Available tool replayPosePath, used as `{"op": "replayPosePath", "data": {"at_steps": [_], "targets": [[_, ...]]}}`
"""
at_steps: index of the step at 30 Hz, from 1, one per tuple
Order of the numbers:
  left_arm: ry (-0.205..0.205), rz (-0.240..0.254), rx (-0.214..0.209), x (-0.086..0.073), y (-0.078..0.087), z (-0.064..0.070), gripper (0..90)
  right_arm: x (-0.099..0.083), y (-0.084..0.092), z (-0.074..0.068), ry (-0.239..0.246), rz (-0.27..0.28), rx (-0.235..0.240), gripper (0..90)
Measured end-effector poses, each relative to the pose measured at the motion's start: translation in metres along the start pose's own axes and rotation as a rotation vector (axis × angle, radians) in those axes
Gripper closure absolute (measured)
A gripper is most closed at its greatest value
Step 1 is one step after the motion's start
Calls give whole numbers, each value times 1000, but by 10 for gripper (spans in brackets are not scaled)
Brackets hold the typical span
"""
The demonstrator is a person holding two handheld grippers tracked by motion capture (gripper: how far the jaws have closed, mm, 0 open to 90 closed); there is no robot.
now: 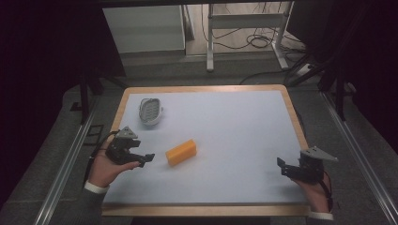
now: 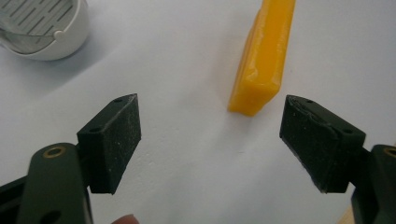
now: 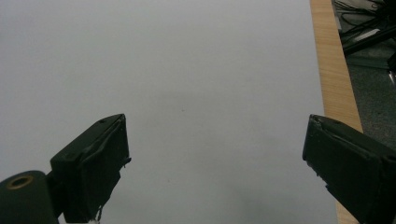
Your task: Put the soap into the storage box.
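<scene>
A yellow-orange block [image 1: 181, 152] lies flat on the pale table top [image 1: 234, 126], left of the middle. In the left gripper view the block [image 2: 264, 56] is just ahead of the jaws, nearer the right one and not touching either. My left gripper [image 1: 146, 159] is held a short way left of the block and is open [image 2: 210, 100], with nothing between its pads. A white dish with a slotted grey insert [image 1: 150, 111] sits at the far left [image 2: 46, 28]. My right gripper [image 1: 281, 167] is near the front right corner, open [image 3: 217, 121] over bare table.
A wooden rim [image 1: 295, 122] frames the table, and it runs close beside the right gripper's outer jaw [image 3: 334, 70]. Beyond the table are a metal desk frame [image 1: 244, 28] and cables on the floor. Rails run along both sides.
</scene>
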State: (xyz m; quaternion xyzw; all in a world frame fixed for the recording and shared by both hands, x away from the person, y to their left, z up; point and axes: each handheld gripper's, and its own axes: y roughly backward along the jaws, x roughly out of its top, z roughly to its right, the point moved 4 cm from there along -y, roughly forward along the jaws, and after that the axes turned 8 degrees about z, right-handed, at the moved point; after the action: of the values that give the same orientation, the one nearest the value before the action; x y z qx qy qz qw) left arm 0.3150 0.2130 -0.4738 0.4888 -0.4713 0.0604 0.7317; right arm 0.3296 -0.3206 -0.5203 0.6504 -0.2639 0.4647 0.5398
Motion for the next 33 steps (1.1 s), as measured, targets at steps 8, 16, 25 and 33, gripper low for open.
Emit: {"op": "replayPosePath", "data": {"at_steps": [8,16,25,33], "targets": [[-18,-21,-16,11,-4,5,212,1,1,0,-2,0,2,74],[-38,-41,-30,23,-9,11,212,1,0,-2,5,-8,4,75],[-74,-72,-45,37,-24,21,213,-1,-2,-3,7,-20,-2,75],[-93,-116,-58,44,-42,30,212,-2,-4,-3,12,-27,-4,75]]}}
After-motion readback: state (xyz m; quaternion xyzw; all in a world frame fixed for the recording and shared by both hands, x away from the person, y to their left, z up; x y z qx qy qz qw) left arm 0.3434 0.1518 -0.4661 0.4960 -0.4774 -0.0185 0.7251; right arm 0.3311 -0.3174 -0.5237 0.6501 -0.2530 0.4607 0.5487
